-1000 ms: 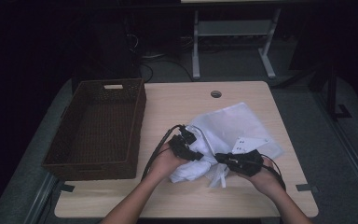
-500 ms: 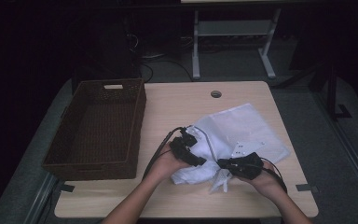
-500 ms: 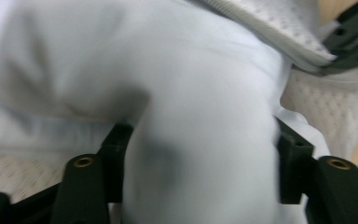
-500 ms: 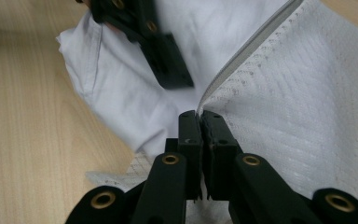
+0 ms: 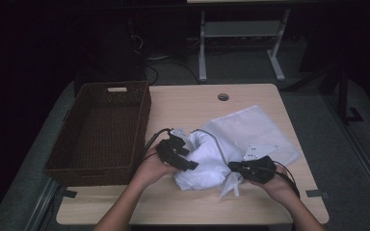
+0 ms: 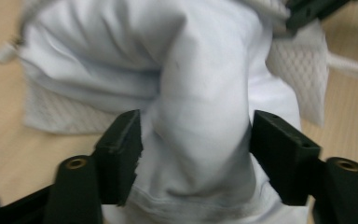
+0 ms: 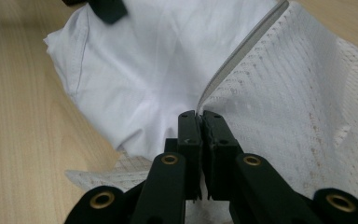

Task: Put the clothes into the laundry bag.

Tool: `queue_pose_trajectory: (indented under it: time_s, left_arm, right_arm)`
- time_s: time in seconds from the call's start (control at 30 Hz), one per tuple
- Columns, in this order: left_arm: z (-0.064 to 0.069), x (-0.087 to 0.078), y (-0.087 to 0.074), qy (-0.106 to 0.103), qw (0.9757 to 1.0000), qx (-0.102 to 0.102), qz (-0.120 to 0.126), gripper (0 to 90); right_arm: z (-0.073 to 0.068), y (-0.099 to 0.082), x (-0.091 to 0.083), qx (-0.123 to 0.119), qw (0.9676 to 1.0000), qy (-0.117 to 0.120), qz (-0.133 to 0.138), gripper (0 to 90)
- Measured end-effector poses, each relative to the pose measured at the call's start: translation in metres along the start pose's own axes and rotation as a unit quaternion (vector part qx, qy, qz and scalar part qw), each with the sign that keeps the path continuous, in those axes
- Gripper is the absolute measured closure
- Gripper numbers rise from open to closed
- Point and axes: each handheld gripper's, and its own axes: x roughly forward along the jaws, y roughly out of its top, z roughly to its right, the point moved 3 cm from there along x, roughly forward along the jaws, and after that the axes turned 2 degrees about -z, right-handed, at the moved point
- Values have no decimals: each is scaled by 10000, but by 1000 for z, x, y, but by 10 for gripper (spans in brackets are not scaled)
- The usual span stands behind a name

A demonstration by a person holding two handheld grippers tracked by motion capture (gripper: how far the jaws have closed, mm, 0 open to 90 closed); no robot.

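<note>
Dim room, perhaps slight motion blur

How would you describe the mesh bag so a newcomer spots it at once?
On the wooden table, right of the dark wicker basket, lies a white heap. The mesh bag is its flat, see-through netted part with a grey zipper edge, clamped by the right hand-held gripper, unlike the smooth bunched white garment.

The room is dark. A light wood table [image 5: 188, 103] sits in the middle, with a small round hole [image 5: 223, 96] near its far edge at 12 o'clock. The floor [image 5: 351, 159] around the table is grey. Behind the table, at 1 o'clock, stands a white metal frame [image 5: 241, 45] with two legs. Black cables [image 5: 166, 65] lie on the floor at 11 o'clock. Small dark tape bits [image 5: 316, 193] mark the near corners at 4 and 8 o'clock.
</note>
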Motion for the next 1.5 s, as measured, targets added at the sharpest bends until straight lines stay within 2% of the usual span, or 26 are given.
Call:
queue_pose_trajectory:
  time_s: [0.03,0.1,0.17,0.27,0.33,0.43,0.5,0.57,0.6,0.7,0.73,0.8,0.87,0.93,1.0,1.07,1.17,1.27,1.3,1.37,1.5]
  left_arm:
    - [0,6,-1,-48,10000,29,-40,405]
    - [2,15,0,-94,9999,112,-71,500]
    - [4,20,3,-111,9999,84,-8,594]
    - [13,24,10,64,10000,13,65,676]
    - [20,28,15,119,9998,-42,149,677]
    - [30,36,20,-29,9997,88,225,594]
    - [31,34,21,-20,9996,148,251,511]
    - [28,23,22,-65,9992,149,366,464]
    - [26,15,22,-100,9989,140,439,446]
    - [18,-13,24,-20,9975,90,698,429]
    - [13,-22,24,67,9970,67,764,431]
    - [0,-31,25,444,9954,-56,851,449]
    - [-16,-28,25,791,9933,-265,799,478]
    - [-31,-14,24,1000,9926,-410,555,478]
    - [-44,3,23,1184,9909,-526,368,476]
    - [-55,17,22,1225,9900,-640,273,477]
    - [-68,33,19,1153,9903,-773,104,502]
    - [-74,43,17,963,9919,-823,20,672]
    - [-75,44,16,922,9923,-822,4,768]
    - [-73,45,14,831,9935,-773,-3,865]
    - [-63,32,7,768,9945,-700,96,886]
  right_arm:
    - [0,0,0,2,10000,2,6,860]
    - [0,0,0,-4,10000,-1,7,860]
    - [0,0,0,-9,10000,-8,5,859]
    - [1,0,-1,-20,10000,-47,2,859]
    - [2,0,-3,-30,9999,-90,36,859]
    - [7,0,-7,-8,9998,-186,26,859]
    - [11,-3,-10,25,9997,-224,24,859]
    - [13,-5,-12,64,9997,-236,36,858]
    - [14,-5,-13,57,9997,-240,49,857]
    - [15,-5,-14,74,9997,-243,63,856]
    - [15,-5,-14,88,9997,-240,66,855]
    - [16,-5,-13,88,9997,-240,62,855]
    - [16,-5,-13,89,9996,-244,61,855]
    - [16,-4,-13,86,9996,-246,54,855]
    - [16,-4,-12,88,9996,-246,53,855]
    - [16,-4,-13,89,9997,-243,51,855]
    - [17,-5,-13,100,9997,-218,74,855]
    - [17,-6,-13,98,9997,-203,73,855]
    - [18,-6,-13,102,9997,-200,77,855]
    - [18,-6,-13,115,9997,-203,71,855]
    - [21,-8,-15,146,9996,-231,52,852]
